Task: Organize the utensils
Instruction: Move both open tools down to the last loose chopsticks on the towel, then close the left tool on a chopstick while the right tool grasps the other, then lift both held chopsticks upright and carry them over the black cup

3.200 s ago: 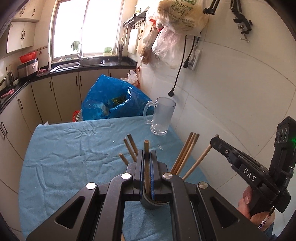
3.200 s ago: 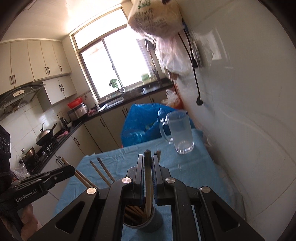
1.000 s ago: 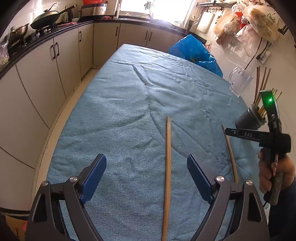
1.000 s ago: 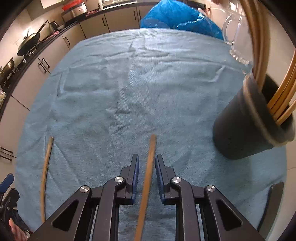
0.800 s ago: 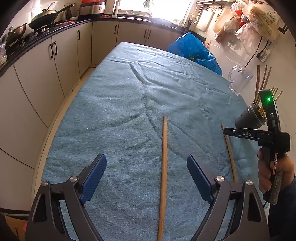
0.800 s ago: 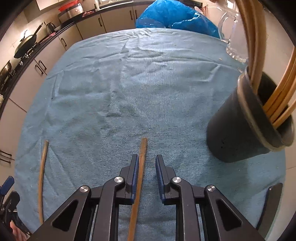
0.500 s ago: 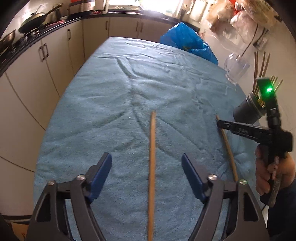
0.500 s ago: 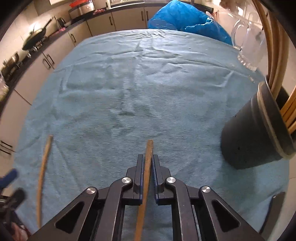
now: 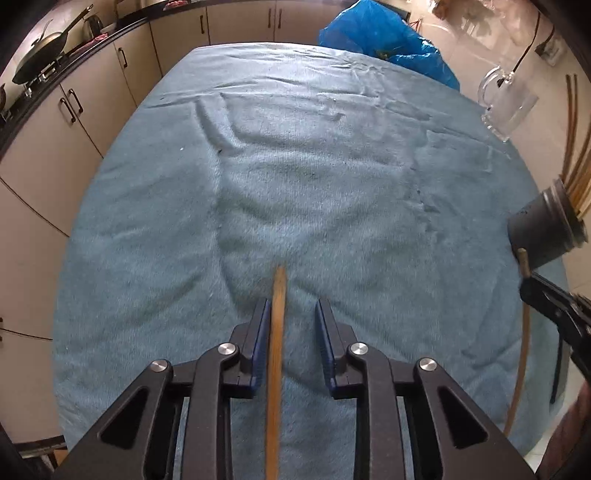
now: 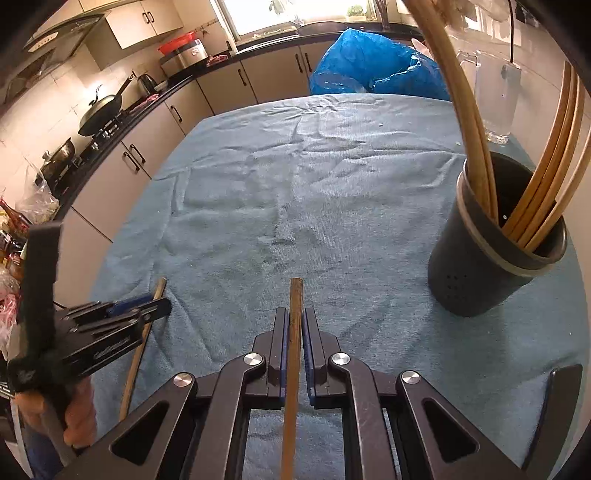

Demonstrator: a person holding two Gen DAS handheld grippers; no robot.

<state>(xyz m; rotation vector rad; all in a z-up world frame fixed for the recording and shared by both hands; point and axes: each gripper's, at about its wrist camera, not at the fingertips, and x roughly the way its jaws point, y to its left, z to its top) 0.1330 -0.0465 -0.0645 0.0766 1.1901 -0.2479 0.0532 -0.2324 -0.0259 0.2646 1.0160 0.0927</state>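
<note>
The right gripper point(image 10: 294, 334) is pinching one wooden chopstick point(image 10: 293, 332), holding it just above the blue-towelled counter point(image 10: 332, 206) near the dark holder point(image 10: 495, 258). The left gripper point(image 9: 290, 332) is closing around a second chopstick point(image 9: 277, 332) lying on the towel, its right pad not touching yet.

window point(image 10: 291, 14): bright daylight | cabinets point(image 10: 122, 162): cream, dark handles | countertop point(image 10: 110, 122): black | walls point(image 10: 33, 99): pale tiles

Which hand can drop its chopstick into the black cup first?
Right. The right gripper is clamped on its chopstick, close to the black cup. The left gripper is closing around its chopstick, farther away.
</note>
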